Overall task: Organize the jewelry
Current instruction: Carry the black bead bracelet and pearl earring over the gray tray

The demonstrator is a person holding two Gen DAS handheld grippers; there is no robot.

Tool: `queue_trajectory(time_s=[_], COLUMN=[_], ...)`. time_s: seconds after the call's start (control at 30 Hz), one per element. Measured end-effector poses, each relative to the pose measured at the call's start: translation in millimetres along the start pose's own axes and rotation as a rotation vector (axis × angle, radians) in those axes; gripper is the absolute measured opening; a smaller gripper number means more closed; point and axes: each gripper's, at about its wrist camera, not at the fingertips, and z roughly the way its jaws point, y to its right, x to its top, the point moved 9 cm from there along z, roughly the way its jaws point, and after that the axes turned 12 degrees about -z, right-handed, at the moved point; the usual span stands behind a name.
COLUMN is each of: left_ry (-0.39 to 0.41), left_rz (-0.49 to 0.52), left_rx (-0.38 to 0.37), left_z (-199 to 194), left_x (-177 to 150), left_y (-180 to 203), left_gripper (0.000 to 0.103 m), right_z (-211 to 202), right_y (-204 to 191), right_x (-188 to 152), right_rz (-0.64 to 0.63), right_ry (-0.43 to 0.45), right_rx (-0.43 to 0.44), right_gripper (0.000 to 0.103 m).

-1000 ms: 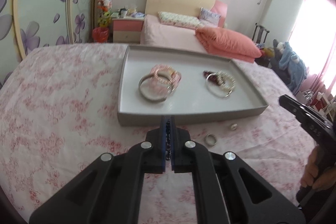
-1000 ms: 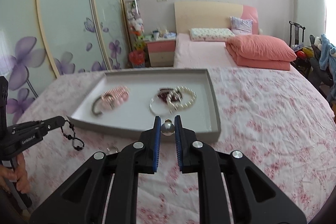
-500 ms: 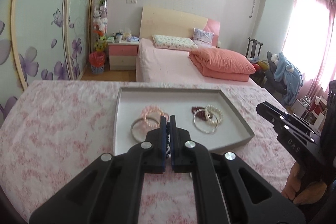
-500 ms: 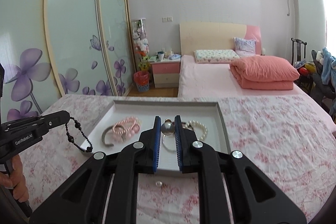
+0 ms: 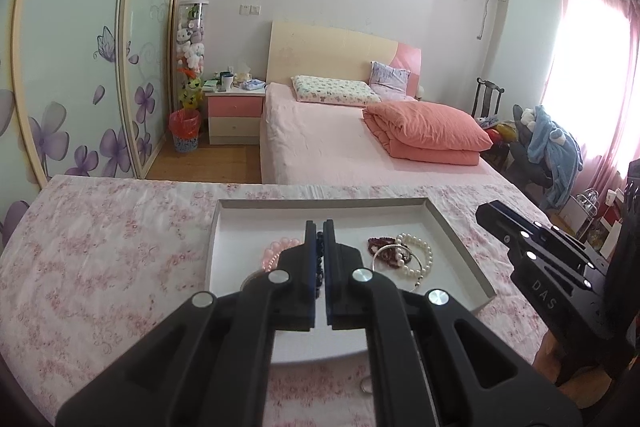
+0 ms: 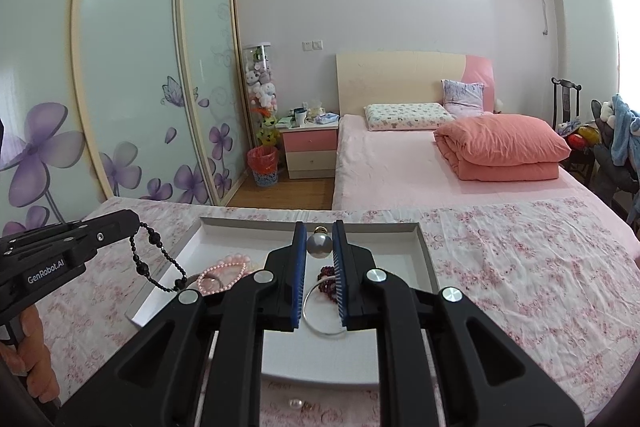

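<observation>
My left gripper (image 5: 319,227) is shut on a black beaded bracelet (image 5: 319,259), which hangs from it as a loop in the right wrist view (image 6: 154,263), above the left side of the grey tray (image 5: 452,227). My right gripper (image 6: 319,233) is shut on a grey pearl earring (image 6: 319,243) above the tray (image 6: 424,247). In the tray lie a pink bead bracelet (image 5: 280,251), a silver bangle (image 6: 316,323), a dark red bracelet (image 5: 380,241) and a white pearl bracelet (image 5: 420,255).
The tray sits on a table with a pink floral cloth (image 5: 100,247). A small ring (image 5: 365,385) and a loose pearl stud (image 6: 295,404) lie on the cloth in front of the tray. A bed (image 5: 340,143) stands beyond.
Both grippers have risen and moved forward over the tray, each keeping its hold. The black bracelet now dangles over the tray's left edge.
</observation>
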Motion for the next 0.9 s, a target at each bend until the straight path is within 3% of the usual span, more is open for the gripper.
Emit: queue_trajectory(time_s=[0.67,0.73,0.9], left_ry=[-0.073,-0.075,-0.079], left_rz=[-0.025,-0.034,-0.077], left_rx=[-0.022,-0.015,-0.007], left_z=[55,57,58], left_x=[-6,-6,-7], left_y=[-9,-11,-21], left_gripper=[0.005,0.006,0.012], right_z=[67,68,65], right_y=[4,6,13], right_x=[-24,-26,-30], right_rz=[0.032,0.039,0.059], right_ry=[-0.142,-0.150,-0.154], right_rx=[0.021,0.021,0.009], right_gripper=[0.015,0.016,0.030])
